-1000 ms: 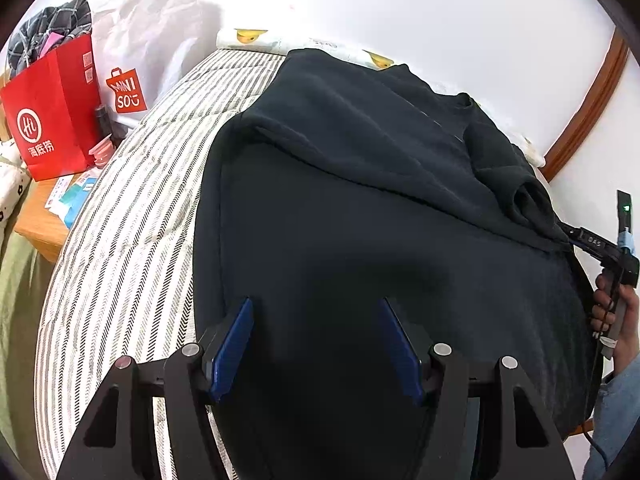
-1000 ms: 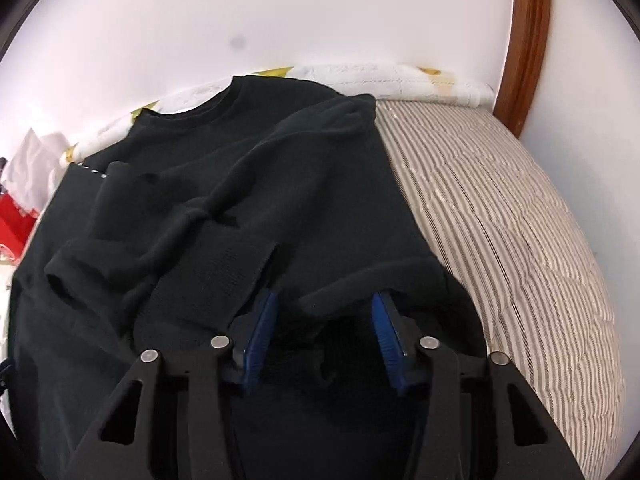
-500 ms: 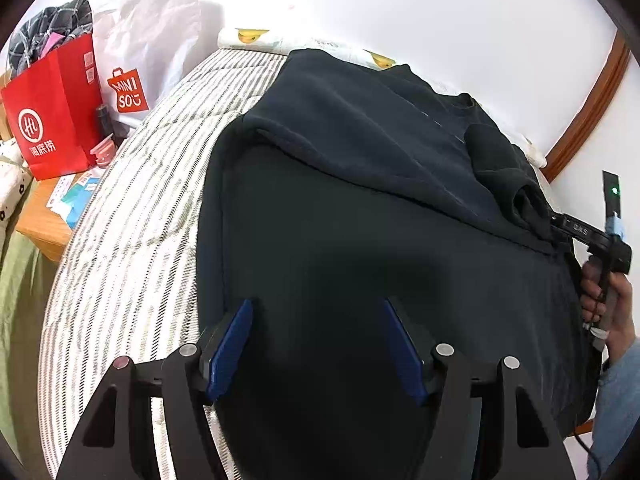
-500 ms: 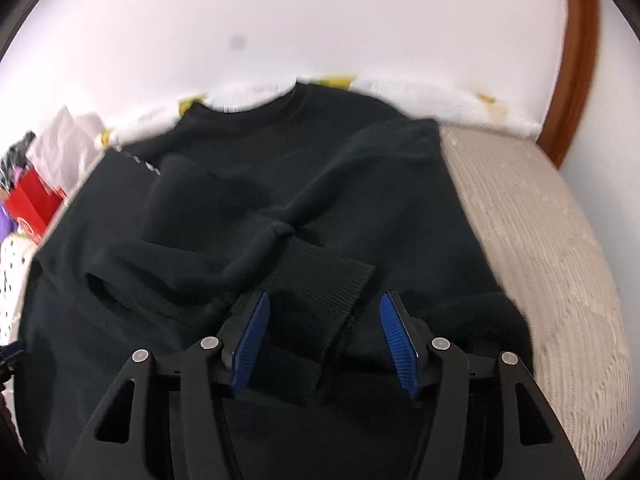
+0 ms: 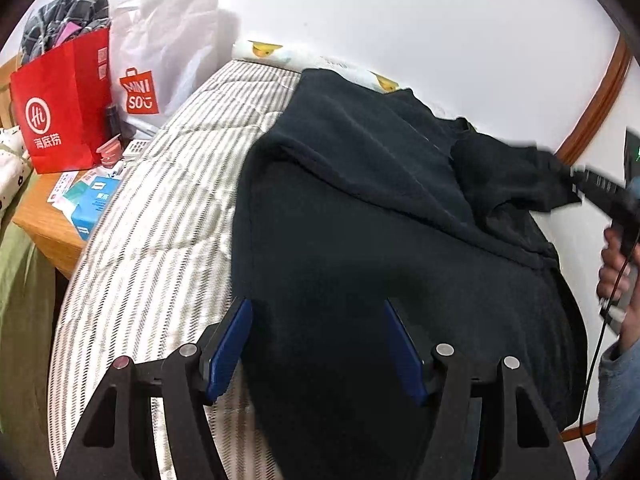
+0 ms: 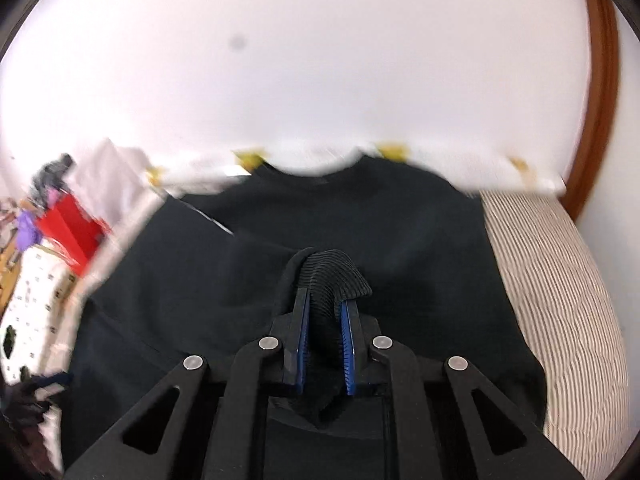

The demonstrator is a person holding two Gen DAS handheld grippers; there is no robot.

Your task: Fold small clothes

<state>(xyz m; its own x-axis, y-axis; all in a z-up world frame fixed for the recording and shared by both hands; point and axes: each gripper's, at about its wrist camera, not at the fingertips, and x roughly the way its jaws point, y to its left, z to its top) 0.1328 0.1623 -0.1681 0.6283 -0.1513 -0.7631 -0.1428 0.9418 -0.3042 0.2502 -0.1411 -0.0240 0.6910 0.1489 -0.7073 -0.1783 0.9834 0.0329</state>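
Raised off the bed, the sweater's ribbed cuff (image 6: 334,276) sits clamped in the just-closed right tool (image 6: 324,304).

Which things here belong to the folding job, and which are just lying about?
Belongs to the job:
black sweatshirt
its ribbed cuff
right gripper, shut on that cuff
left gripper, open

Lying about:
red paper bag
white Miniso bag
blue box
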